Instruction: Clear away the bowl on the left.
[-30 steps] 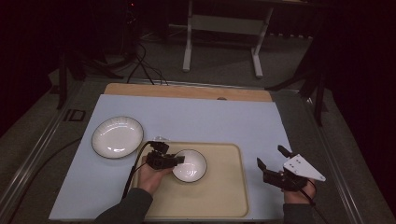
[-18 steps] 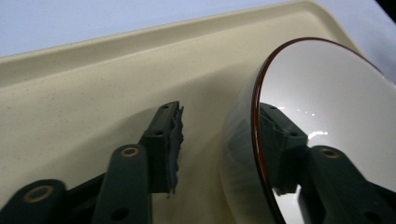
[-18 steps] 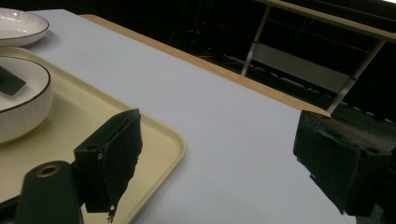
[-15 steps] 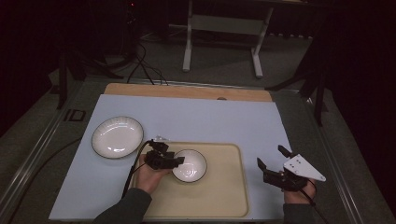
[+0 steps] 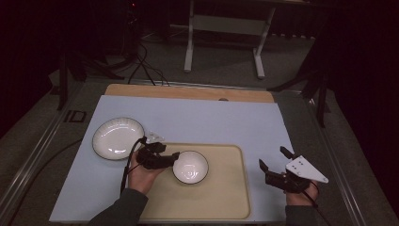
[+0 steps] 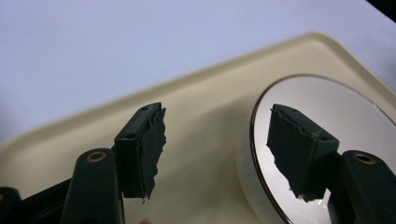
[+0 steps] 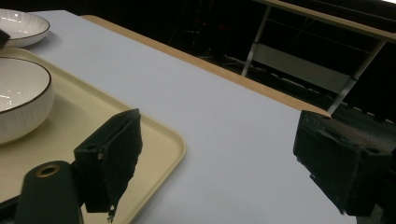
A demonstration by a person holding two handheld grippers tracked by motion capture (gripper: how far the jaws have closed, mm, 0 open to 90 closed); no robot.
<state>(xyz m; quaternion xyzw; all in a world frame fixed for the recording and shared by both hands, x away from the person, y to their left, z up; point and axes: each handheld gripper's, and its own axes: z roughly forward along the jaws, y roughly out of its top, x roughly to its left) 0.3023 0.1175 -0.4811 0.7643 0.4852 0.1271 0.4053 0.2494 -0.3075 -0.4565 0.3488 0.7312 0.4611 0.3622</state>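
Here the white, dark-rimmed bowl (image 5: 190, 166) with ribbed sides sits on the tray (image 5: 226, 197), left of centre. The left claw (image 5: 175, 157) has just been opening, its jaws astride the bowl's left rim without pressing; the right claw (image 5: 272, 157) gapes empty.

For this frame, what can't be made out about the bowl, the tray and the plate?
- Bowl: left gripper view, right side cut by the frame edge; one pad covers part of its inside.
- Tray: high view, near left corner hidden by the person's forearm.
- Plate: right gripper view, cut off at the left edge.
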